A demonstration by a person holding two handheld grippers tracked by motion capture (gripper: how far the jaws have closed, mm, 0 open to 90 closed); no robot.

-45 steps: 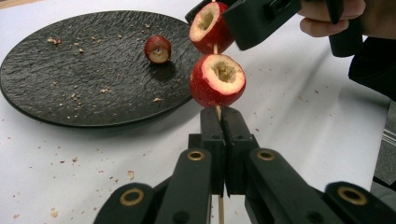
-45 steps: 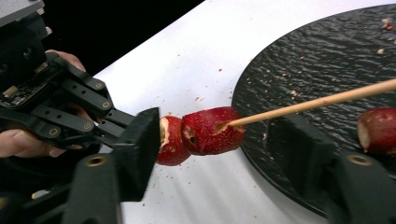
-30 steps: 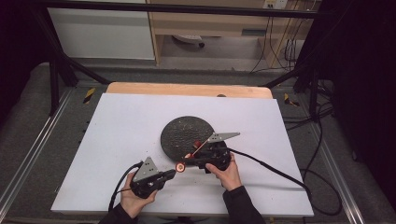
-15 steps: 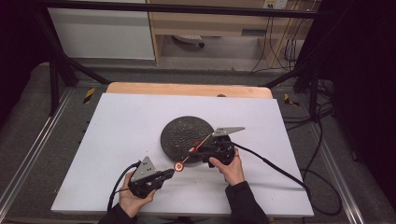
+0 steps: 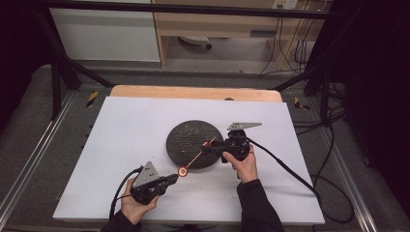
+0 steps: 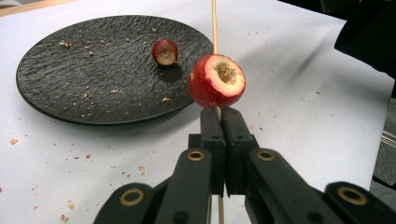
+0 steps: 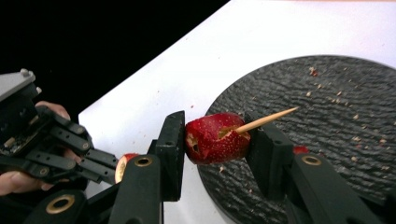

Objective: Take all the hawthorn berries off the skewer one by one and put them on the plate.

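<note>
The work in hand is threading red fruit onto a thin wooden skewer, and doing it well depends on keeping the stick steady and the push straight. The left gripper has its jaws pressed together on the lower end of the skewer, just below a cored fruit already on the stick; in the high view that fruit hangs over the white table, near the edge of the dark plate. The right gripper is clamped on a second fruit, held above the plate's rim, and the skewer's sharp tip pokes out through it. The sound course, I judge, is to hold the left hand still as an anchor and slide the right one along the line of the stick, not across it, since a sideways load could bend or snap so thin a skewer. Squeeze gently, or the soft flesh may split. One more fruit waits on the plate.
</note>
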